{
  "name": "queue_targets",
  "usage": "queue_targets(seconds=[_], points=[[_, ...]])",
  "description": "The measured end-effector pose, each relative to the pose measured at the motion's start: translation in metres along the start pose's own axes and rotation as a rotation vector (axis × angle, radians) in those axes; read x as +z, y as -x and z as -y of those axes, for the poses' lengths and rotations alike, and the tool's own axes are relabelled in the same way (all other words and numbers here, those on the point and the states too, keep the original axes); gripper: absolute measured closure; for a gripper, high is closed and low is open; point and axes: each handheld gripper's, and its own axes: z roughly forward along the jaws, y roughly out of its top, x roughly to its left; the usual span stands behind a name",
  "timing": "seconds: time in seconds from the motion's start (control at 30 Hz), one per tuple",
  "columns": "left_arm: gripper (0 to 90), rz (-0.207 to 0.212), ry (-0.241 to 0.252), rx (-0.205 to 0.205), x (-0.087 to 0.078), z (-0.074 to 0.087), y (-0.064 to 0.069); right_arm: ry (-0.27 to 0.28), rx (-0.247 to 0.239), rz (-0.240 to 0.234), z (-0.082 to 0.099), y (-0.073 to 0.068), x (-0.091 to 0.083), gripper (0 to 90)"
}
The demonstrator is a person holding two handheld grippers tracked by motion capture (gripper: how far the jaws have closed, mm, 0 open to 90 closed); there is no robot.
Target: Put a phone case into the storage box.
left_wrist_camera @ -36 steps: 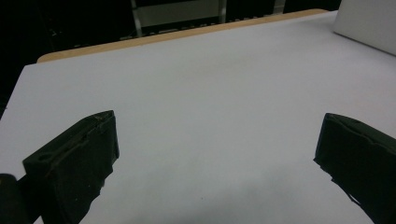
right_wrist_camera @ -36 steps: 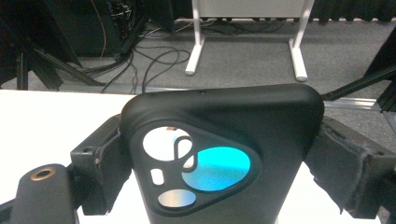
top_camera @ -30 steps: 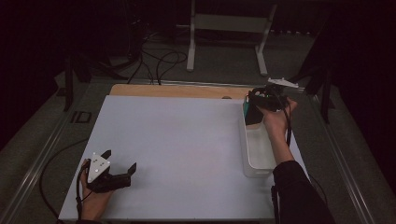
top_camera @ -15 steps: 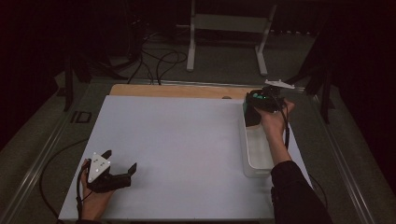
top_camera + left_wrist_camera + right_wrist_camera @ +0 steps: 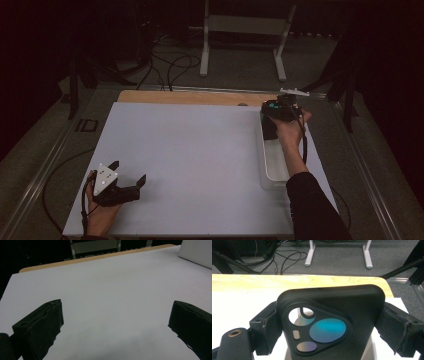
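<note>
While the right hand-held gripper (image 5: 270, 131) grips a black phone case (image 5: 329, 322) over the far end of the clear bin (image 5: 272, 172), the left hand-held gripper (image 5: 127, 180) rests released on the bench (image 5: 190, 150).

Seen from the right gripper view, the phone case stands upright between the two jaws, which press its left and right edges; its camera cutout faces the lens, and one round hole shows the bin's pale wall beyond. From the high view, the bin lies along the bench's right edge, and the right hand (image 5: 290, 131) holds the case above the end of the bin farthest from the person. Well apart from the bin, near the bench's front left corner, the left hand-held gripper sits with its jaws spread wide and nothing between them, bare white bench showing in the gap.
</note>
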Motion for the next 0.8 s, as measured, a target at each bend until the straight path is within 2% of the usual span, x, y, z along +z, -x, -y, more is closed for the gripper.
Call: queue_targets(seconds=[0.27, 0.4, 0.8], points=[[0.0, 0.000, 0.000, -0.002, 0.000, 0.000, 0.000, -0.004, 0.007, 0.020, 0.002, -0.002, 0.010, 13.2], [0.1, 0.000, 0.000, 0.000, 0.000, 0.000, 0.000, 0.004, 0.028, 0.026, 0.002, -0.001, 0.013, 12.9], [0.0, -0.002, 0.001, -0.006, 0.000, 0.000, -0.001, 0.022, 0.041, -0.011, 0.001, 0.001, 0.016, 8.4]])
